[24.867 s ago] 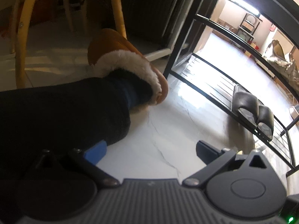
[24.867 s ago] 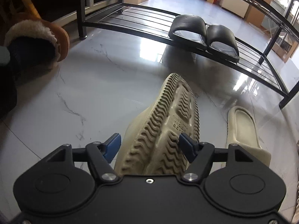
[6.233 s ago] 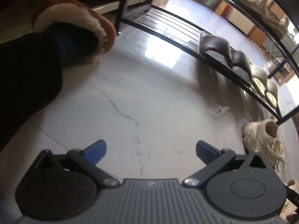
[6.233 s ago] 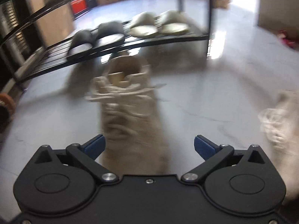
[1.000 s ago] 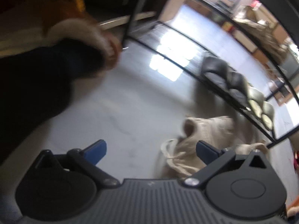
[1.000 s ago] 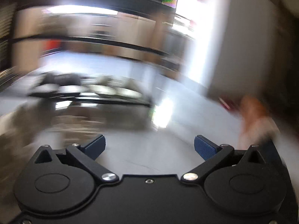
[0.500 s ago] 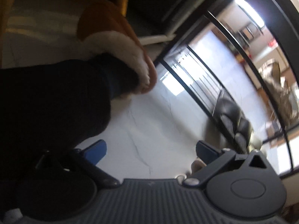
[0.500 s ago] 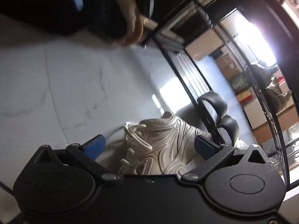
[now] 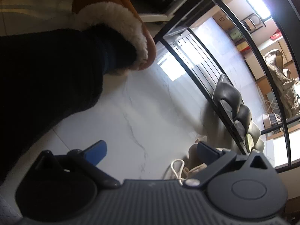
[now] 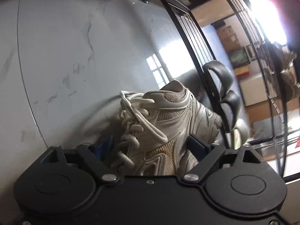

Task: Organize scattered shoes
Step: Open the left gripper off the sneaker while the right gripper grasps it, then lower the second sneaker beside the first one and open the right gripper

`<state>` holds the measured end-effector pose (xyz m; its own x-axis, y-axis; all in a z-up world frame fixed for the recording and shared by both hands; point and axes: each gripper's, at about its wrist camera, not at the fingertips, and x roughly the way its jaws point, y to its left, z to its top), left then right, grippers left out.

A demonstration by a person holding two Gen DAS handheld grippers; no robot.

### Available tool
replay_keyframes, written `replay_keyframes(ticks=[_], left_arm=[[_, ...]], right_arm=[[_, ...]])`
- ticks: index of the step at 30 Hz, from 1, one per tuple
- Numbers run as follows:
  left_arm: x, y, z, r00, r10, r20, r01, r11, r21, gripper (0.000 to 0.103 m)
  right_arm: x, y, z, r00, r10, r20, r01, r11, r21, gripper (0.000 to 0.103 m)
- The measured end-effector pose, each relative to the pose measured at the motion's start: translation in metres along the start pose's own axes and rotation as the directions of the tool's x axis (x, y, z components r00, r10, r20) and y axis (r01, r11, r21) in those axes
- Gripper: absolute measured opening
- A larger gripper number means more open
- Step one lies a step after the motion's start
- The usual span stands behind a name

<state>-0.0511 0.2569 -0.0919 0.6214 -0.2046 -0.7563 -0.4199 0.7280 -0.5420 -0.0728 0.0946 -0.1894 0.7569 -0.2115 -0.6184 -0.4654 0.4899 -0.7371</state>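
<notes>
Our right gripper [image 10: 150, 144] clamped the cream laced mesh sneaker [image 10: 168, 123], heel toward the black wire shoe rack [image 10: 196, 60] at two o'clock for shelving; our left gripper [image 9: 150, 151] hung apart, empty.

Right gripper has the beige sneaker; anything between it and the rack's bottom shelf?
Nothing visible blocks it. The beige sneaker faces the rack, but black slides fill the shelf directly ahead; free bars lie farther up.
</notes>
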Motion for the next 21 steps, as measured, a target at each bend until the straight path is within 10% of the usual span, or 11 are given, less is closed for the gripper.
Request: replay_keyframes(ticks=[8,14,19,21], left_arm=[[0.000,0.003,0.001,1.000,0.017,-0.001,-0.017,1.000,0.000,0.102],[0.001,0.001,-0.002,1.000,0.023,-0.012,-0.023,1.000,0.016,0.102],[0.003,-0.003,-0.006,0.999,0.019,-0.026,-0.018,0.999,0.030,0.102],[0.003,-0.004,-0.007,0.999,0.021,-0.026,-0.020,0.999,0.037,0.102]], right_arm=[[-0.010,-0.057,-0.016,0.997,0.083,0.003,-0.080,0.942,0.326,0.061],[-0.006,-0.127,-0.071,0.980,0.188,0.063,-0.177,0.685,0.707,0.061],[0.007,-0.162,-0.137,0.948,0.250,0.197,-0.276,0.343,0.898,0.064],[0.007,-0.165,-0.143,0.939,0.262,0.221,-0.302,0.325,0.896,0.067]])
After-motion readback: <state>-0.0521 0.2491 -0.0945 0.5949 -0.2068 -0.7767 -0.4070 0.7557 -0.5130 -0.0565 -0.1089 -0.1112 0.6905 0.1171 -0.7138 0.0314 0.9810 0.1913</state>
